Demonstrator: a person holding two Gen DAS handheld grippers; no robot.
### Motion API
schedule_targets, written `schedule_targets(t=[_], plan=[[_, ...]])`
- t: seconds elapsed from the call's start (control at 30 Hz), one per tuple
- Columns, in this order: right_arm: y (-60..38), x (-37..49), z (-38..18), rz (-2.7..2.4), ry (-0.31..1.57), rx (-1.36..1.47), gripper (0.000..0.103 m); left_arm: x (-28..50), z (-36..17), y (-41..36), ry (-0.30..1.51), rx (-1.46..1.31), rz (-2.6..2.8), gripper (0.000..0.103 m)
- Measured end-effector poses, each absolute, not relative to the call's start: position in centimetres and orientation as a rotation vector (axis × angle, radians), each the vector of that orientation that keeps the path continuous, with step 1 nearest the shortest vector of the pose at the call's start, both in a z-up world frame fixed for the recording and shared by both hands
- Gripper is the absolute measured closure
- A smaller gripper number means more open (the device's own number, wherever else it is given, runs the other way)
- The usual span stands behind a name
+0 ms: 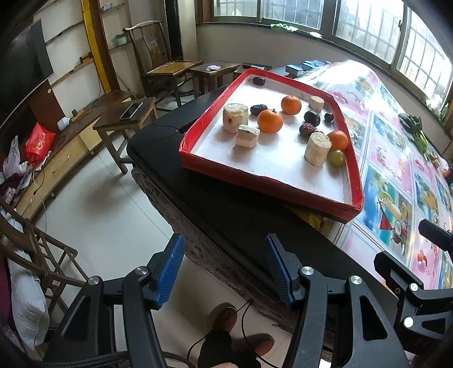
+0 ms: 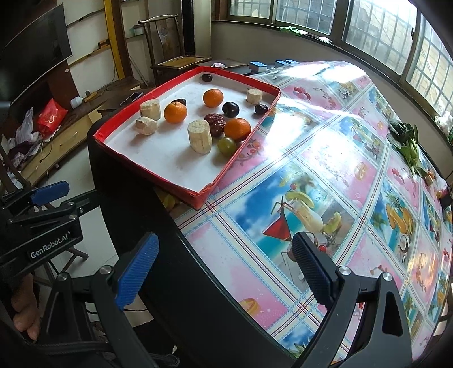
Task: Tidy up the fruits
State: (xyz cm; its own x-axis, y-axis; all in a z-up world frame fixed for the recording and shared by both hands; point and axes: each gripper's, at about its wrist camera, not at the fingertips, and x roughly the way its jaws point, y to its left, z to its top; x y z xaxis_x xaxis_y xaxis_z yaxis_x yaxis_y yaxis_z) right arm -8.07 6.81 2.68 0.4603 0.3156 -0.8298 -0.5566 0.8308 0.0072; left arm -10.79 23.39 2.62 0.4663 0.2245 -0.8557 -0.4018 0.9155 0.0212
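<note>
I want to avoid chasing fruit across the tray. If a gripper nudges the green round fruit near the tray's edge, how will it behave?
The green fruit looks round and glossy, so it would probably roll rather than slide. It sits close to the red tray wall, which would likely stop it on that side. Its smooth skin may slip between fingers, so a centred grip seems wise.

Daylight pours through a row of barred windows (image 1: 368, 25) along the far wall, glaring on the desk (image 2: 325, 158) with its glossy fruit-print cover. Pale floor tiles (image 1: 93, 215) run to a low wooden cabinet (image 1: 51, 167), a dark screen (image 1: 19, 68) above it. Wooden chairs (image 1: 161, 59) and small tables (image 1: 124, 121) stand nearby; one carries what looks like a phone (image 1: 131, 110).
</note>
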Motion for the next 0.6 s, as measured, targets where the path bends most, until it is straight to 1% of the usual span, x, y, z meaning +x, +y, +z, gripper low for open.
schedule_targets(t=[0.6], plan=[[6.70,-7.64,2.45,0.540,0.957,-0.277,0.008,-10.61,3.14,22.67,1.004,-0.166,0.342,0.044]])
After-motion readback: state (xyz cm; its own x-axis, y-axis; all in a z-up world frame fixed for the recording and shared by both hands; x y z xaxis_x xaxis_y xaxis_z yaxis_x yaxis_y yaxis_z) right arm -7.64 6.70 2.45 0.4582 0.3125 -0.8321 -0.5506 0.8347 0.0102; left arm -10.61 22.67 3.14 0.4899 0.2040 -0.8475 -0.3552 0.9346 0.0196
